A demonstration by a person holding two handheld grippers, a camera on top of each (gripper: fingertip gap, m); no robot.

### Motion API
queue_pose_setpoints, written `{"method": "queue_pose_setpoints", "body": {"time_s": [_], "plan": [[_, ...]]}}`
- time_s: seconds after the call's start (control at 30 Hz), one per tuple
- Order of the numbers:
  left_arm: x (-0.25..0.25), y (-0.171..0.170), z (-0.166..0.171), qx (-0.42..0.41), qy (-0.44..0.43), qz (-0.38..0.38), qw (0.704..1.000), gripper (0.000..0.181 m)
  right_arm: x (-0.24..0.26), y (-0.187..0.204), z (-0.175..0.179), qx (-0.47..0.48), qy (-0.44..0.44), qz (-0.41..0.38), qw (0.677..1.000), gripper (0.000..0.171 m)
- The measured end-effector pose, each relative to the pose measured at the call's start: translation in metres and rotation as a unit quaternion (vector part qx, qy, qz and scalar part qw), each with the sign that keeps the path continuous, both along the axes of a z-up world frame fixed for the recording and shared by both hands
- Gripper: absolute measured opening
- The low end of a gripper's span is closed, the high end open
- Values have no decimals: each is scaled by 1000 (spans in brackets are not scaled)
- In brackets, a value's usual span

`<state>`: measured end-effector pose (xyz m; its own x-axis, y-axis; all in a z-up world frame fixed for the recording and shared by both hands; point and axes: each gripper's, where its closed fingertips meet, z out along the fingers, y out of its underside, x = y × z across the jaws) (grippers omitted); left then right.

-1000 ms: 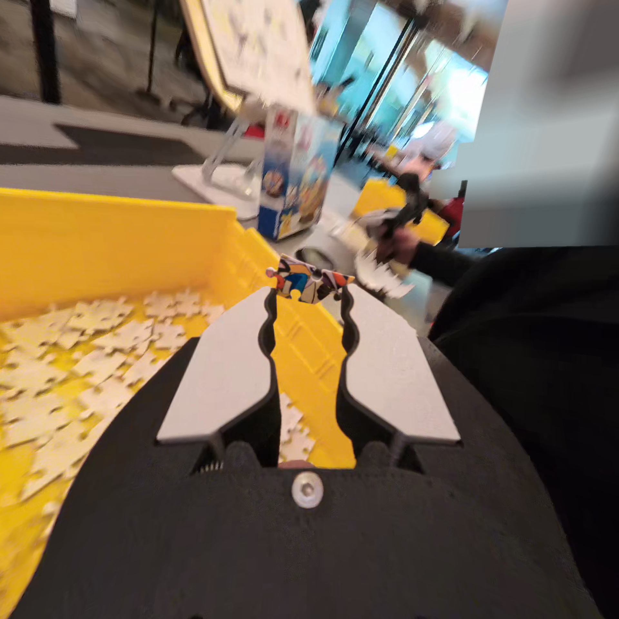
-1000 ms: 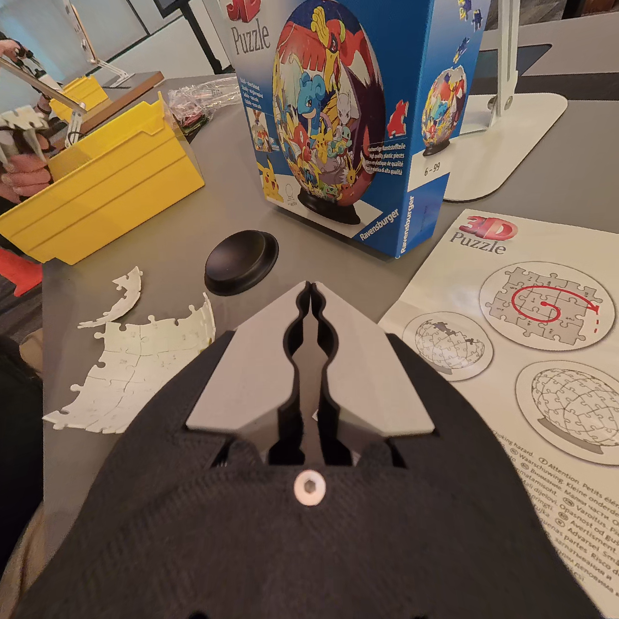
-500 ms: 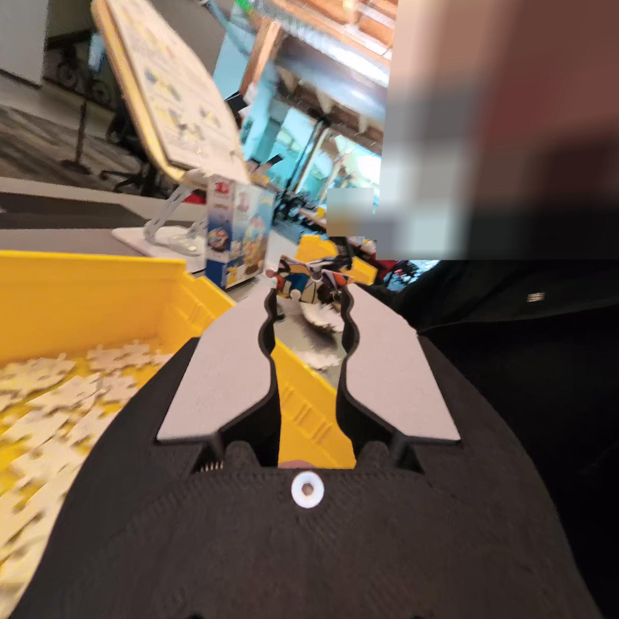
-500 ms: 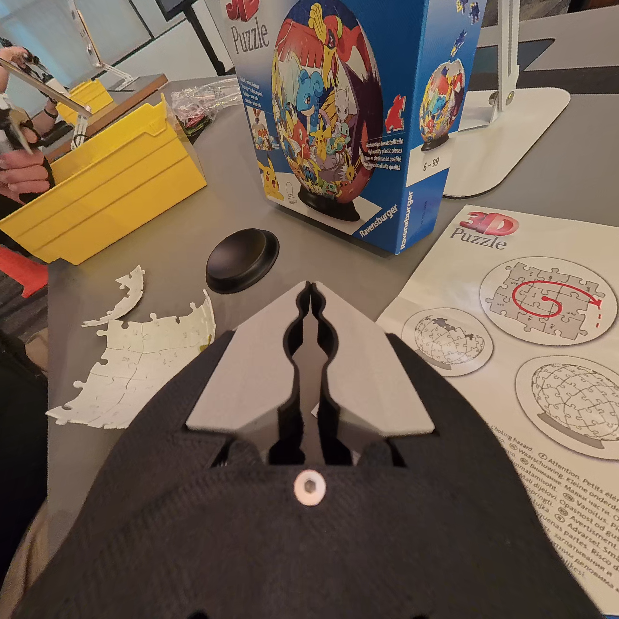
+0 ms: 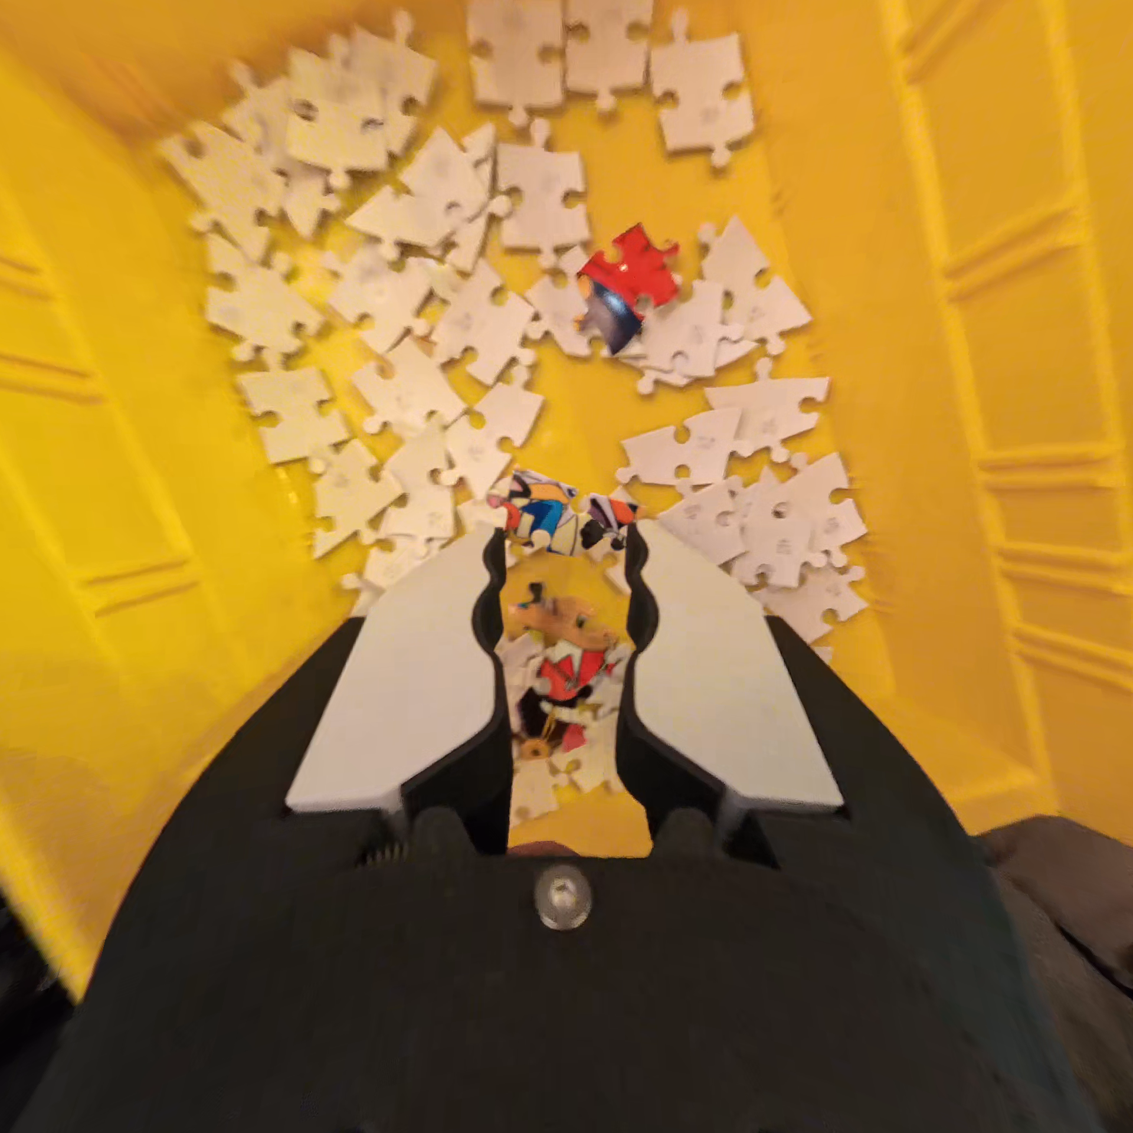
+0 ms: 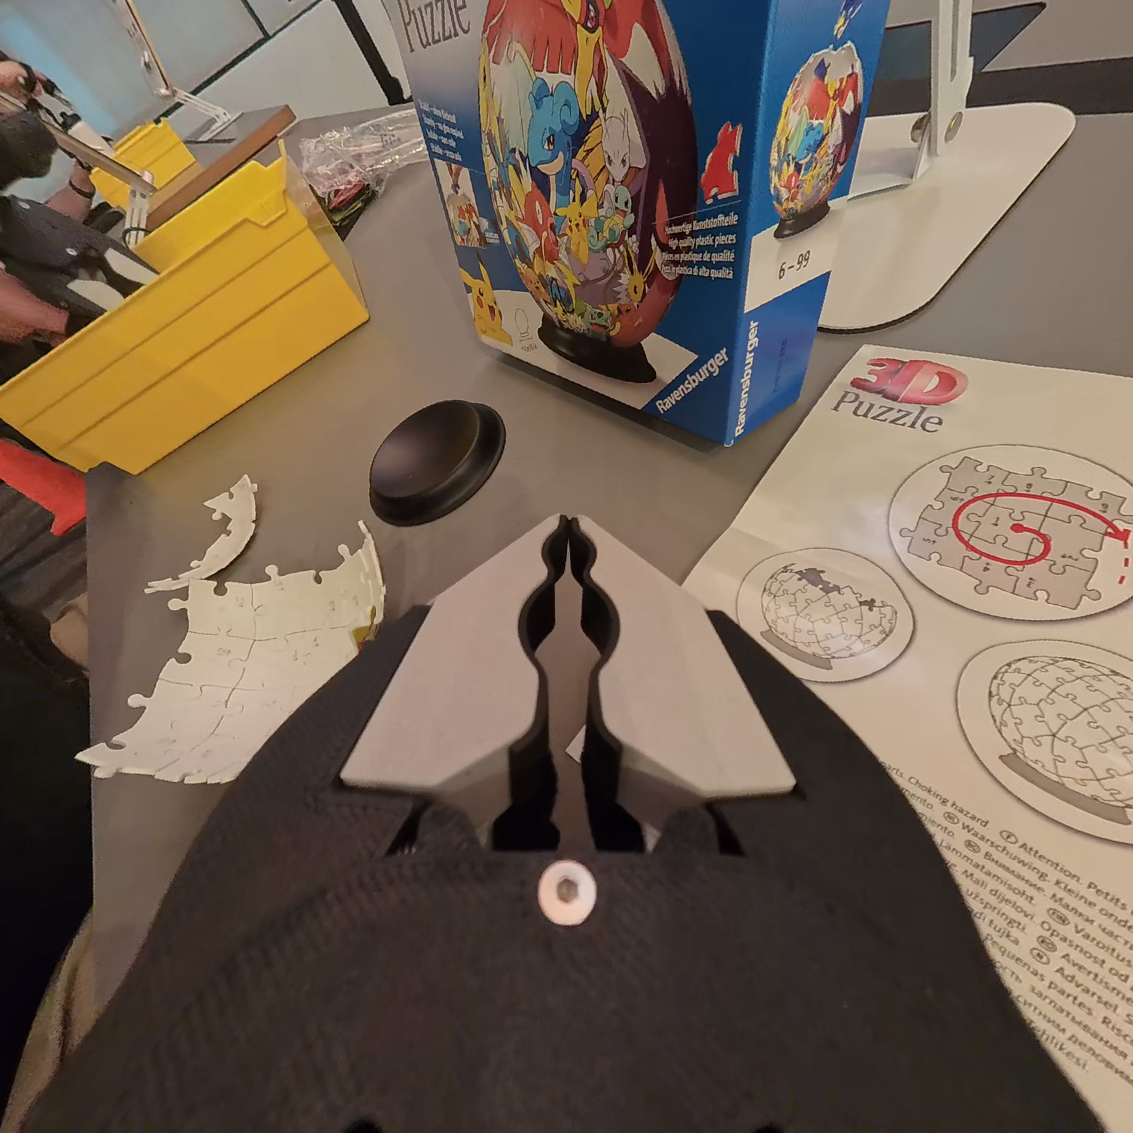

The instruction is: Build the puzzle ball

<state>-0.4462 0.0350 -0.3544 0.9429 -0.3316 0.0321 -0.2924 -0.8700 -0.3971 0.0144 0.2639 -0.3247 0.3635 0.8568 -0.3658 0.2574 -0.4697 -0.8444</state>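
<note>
- left tongs (image 5: 565, 532) clamped on a colourful puzzle piece (image 5: 561, 520) at the very tips, pointing down into the yellow bin (image 5: 993, 343); piece held printed side up, above the bin contents.
- bin floor covered with loose pieces (image 5: 392, 319), nearly all white side up, many overlapping; picture somewhat blurred.
- one red and dark blue piece (image 5: 626, 283) lies printed side up on the white ones, toward the far end.
- more printed pieces (image 5: 567, 665) show through the gap between the left fingers, lying on the bin floor below the held piece.
- right tongs (image 6: 565, 521) together at the tips, holding nothing, hovering over the grey bench (image 6: 294, 429).
- assembled curved section (image 6: 245, 662) of the ball lies white side up on the bench, left of the right tongs; a smaller curved strip (image 6: 214, 536) just beyond it, barely apart or touching, cannot tell.
- black round stand (image 6: 436, 469) sits on the bench ahead of the right tongs, between the curved section and the puzzle box (image 6: 619, 202).
- box upright; instruction sheet (image 6: 956, 644) flat to its right.
- yellow bin in the right wrist view (image 6: 202, 343) at far left, the left tool reaching into it.
</note>
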Motion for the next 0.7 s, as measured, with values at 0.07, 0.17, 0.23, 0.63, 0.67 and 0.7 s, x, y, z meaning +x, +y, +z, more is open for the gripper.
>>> {"method": "queue_pose_setpoints", "body": {"time_s": [0.07,0.17,0.23,0.63,0.67,0.7], "plan": [[9,6,-2,19,-19,1,1000,50,0,0,0,-1,1,0,1000,0],[-4,0,-4,18,20,33,999,84,0,0,0,-1,2,0,1000,0],[-8,-10,-3,4,24,48,999,76,0,0,0,-2,0,0,1000,0],[-17,-35,-22,-95,54,60,992,29,0,0,-2,-5,-4,0,1000,0],[-12,-33,-23,-89,39,61,993,25,0,1,-2,-5,-4,-1,1000,0],[-12,-33,-23,-84,41,61,994,24,0,1,-2,-6,-3,-1,1000,0]]}}
